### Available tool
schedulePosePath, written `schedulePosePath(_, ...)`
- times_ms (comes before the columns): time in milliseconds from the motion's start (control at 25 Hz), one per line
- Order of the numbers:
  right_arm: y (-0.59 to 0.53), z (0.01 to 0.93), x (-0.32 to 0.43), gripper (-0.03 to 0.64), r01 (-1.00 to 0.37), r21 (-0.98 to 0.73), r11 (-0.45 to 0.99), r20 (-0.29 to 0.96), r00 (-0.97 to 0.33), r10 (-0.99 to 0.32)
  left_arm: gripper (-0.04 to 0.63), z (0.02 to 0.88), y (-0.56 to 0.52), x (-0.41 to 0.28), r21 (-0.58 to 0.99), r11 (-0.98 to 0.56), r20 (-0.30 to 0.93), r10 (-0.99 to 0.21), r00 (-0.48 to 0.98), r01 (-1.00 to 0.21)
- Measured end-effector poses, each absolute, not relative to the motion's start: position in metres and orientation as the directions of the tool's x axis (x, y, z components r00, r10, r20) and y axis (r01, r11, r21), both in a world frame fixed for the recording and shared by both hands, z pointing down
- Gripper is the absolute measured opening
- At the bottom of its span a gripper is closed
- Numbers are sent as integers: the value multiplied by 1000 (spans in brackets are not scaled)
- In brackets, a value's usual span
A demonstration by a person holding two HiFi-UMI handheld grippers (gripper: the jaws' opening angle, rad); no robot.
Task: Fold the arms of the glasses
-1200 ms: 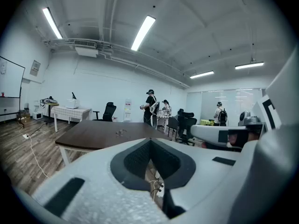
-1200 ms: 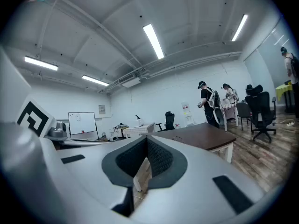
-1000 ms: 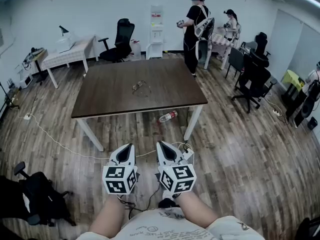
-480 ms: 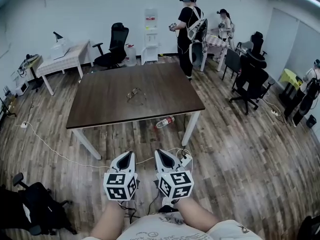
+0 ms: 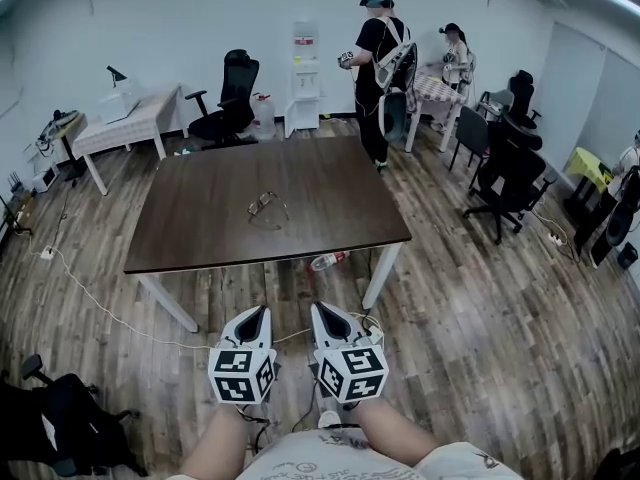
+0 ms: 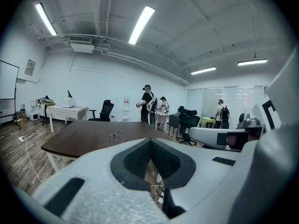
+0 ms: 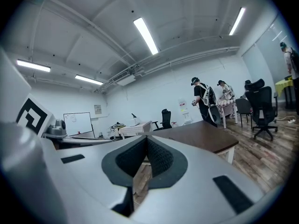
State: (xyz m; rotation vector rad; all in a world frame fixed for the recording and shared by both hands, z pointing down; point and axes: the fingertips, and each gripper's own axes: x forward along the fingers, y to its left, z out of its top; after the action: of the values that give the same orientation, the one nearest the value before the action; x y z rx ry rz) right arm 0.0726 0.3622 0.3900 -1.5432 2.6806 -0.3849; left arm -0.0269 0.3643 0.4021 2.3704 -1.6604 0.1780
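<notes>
A pair of glasses (image 5: 264, 208) lies with its arms spread near the middle of the dark brown table (image 5: 330, 203); the left gripper view shows the glasses (image 6: 114, 135) small on the tabletop. My left gripper (image 5: 256, 313) and right gripper (image 5: 325, 310) are held side by side over the wooden floor, well short of the table's near edge. Both are shut with nothing between their jaws. In the left gripper view my gripper (image 6: 150, 141) points at the table; in the right gripper view my gripper (image 7: 146, 138) points past the table's right part (image 7: 205, 135).
A plastic bottle (image 5: 326, 261) lies on the floor under the table, and cables (image 5: 100, 280) run along the floor. Two people (image 5: 376, 63) stand beyond the table's far right corner. Office chairs (image 5: 510, 163) stand to the right; a white desk (image 5: 125, 118) is at the back left.
The table and glasses have come nearer and lower in the head view as I walk toward them. Both grippers stay shut, side by side.
</notes>
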Motion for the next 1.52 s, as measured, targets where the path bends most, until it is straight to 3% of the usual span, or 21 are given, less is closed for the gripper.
schedulePosePath(520,290,393,126,15,-831,-249,498,99,-534,-840,14,400,287,33,111,-311,208,-921,328,-944)
schedulePosePath(1520,213,409,152,15,-841,-224,493,102,-523,-846,14,416,202,61,75,-347,226,-907,355,-935)
